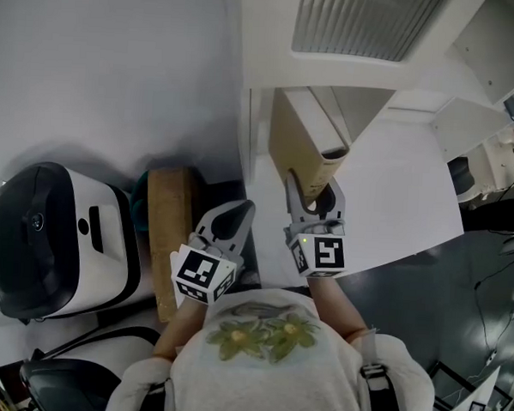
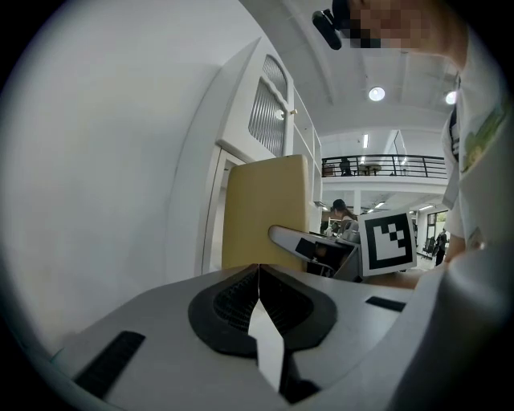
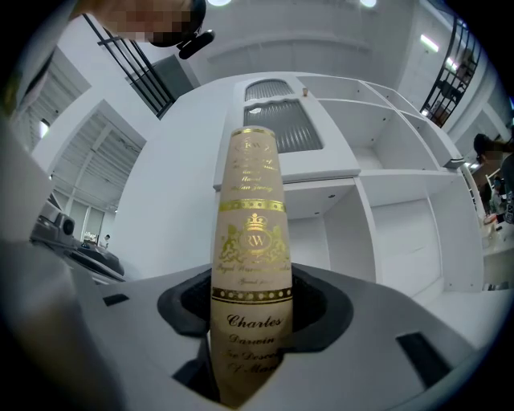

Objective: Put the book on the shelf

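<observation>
The right gripper (image 1: 313, 199) is clamped on the lower spine of the book (image 3: 253, 241), holding it upright with the spine facing back at the person, probably so the title shows once it slides in. The book is in the air at the front of the white shelf unit (image 3: 401, 233), not yet in a compartment. It is a slim hardback with a matte tan cover and shiny gold-stamped crest and lettering. The shelves are smooth, flat white panels. The left gripper (image 2: 259, 277) hangs just beside it, jaws pressed together on nothing
</observation>
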